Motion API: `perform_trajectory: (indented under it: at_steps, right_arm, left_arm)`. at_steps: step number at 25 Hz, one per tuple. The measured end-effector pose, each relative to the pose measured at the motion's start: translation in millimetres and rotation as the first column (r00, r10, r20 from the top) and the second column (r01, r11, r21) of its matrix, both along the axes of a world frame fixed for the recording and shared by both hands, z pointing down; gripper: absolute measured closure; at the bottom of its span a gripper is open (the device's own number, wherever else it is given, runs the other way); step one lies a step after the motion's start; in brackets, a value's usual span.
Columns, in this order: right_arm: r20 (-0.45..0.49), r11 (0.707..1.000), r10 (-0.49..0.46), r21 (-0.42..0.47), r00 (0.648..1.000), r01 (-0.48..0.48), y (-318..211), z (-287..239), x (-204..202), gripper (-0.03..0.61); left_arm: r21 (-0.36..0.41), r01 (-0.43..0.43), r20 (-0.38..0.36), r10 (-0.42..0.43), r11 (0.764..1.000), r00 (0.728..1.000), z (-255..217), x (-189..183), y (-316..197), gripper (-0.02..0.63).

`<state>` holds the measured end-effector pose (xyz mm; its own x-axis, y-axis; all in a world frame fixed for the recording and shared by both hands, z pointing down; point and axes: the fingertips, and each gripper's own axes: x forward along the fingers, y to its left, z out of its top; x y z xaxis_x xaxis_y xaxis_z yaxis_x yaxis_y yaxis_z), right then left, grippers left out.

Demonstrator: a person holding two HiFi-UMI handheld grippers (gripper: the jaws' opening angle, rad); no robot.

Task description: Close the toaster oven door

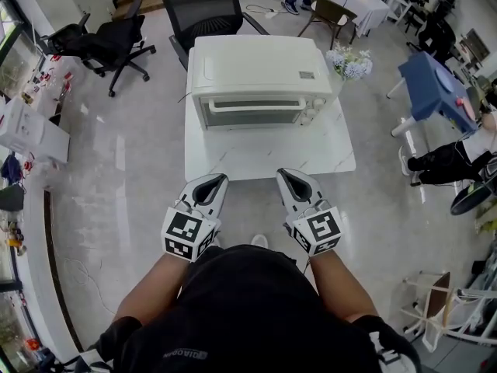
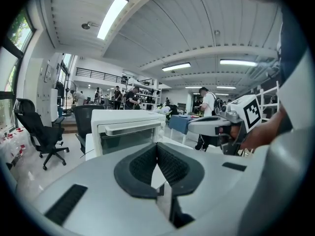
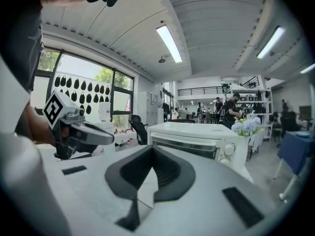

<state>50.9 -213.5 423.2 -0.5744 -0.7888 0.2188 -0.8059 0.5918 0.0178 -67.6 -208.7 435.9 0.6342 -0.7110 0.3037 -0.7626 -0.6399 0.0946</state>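
Note:
The white toaster oven [image 1: 256, 80] stands at the far side of a white marble-topped table [image 1: 268, 152], its glass door [image 1: 252, 113] upright and flush against the front, with the handle along its top. My left gripper [image 1: 218, 179] and right gripper [image 1: 284, 174] hover side by side over the floor before the table's near edge, both pointing at the oven and apart from it. Both are shut with nothing between the pads. In the left gripper view the jaws [image 2: 157, 145] meet in front of the oven [image 2: 129, 130]. The right gripper view shows its jaws [image 3: 152, 149] closed too, with the oven [image 3: 197, 137] ahead.
Black office chairs [image 1: 203, 8] stand behind and left of the table [image 1: 109, 41]. A bunch of flowers [image 1: 351, 62] sits by the oven's right side. A blue table [image 1: 432, 85] and a seated person are at the right, boxes [image 1: 27, 130] at the left.

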Motion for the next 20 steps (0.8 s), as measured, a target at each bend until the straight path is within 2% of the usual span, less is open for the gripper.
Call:
perform_trajectory:
  at_steps: [7,14,20]
  right_arm:
    - [0.001,1.0,0.004,-0.008,1.0,-0.004,9.5,2.3,1.4,0.577]
    - [0.064,0.999,0.009,-0.054,0.998,-0.005,8.2,4.1,3.8,0.577]
    - [0.059,0.999,-0.001,-0.048,0.998,0.004,8.7,3.2,4.2,0.577]
  left_arm:
    - [0.019,-0.018,0.006,0.018,1.0,1.0,-2.9,2.5,6.8,0.611]
    - [0.019,-0.009,0.0,0.009,1.0,1.0,-5.7,2.1,5.3,0.611]
    - [0.022,-0.005,0.006,0.004,1.0,1.0,-5.8,0.4,6.1,0.611]
